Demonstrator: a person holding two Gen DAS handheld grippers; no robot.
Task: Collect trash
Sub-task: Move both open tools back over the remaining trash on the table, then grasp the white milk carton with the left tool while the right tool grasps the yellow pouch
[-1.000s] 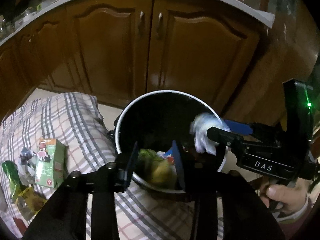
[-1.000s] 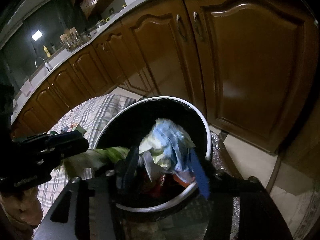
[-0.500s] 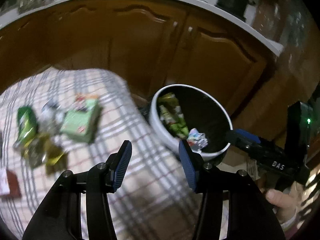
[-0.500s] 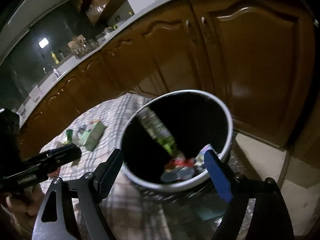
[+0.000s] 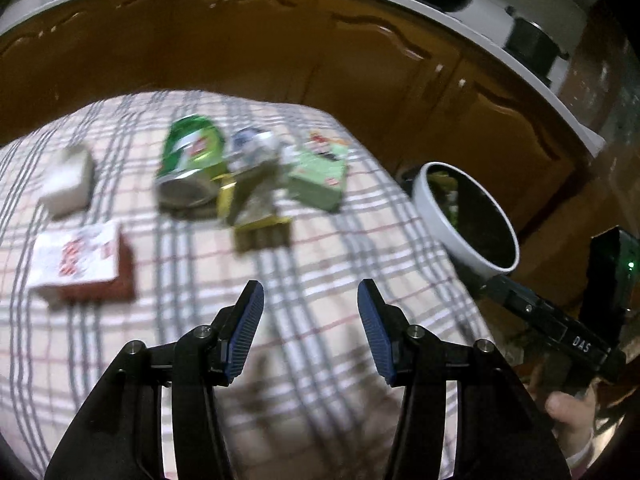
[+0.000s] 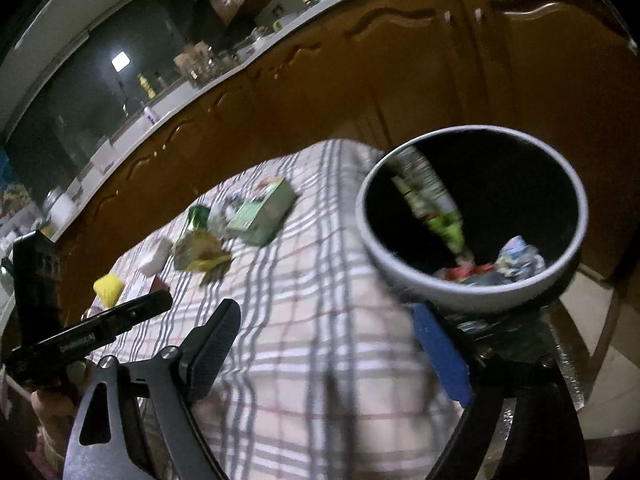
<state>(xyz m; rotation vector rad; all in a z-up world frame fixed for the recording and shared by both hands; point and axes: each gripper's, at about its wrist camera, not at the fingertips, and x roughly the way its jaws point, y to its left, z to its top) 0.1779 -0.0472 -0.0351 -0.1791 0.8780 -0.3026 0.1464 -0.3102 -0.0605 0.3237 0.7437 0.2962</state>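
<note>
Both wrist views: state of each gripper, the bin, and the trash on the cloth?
left gripper: open, empty
right gripper: open, empty
trash bin: open-topped, partly filled with wrappers
green can: on its side, dented
green carton: lying flat
red-and-white box: lying flat
cabinet doors: closed

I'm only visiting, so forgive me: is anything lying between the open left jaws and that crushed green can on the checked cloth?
Nothing visible does. The left gripper is open above bare checked cloth, with the green can lying farther ahead and a little left. The yellow wrapper lies right of the can, the red-and-white box off to the left.
</note>
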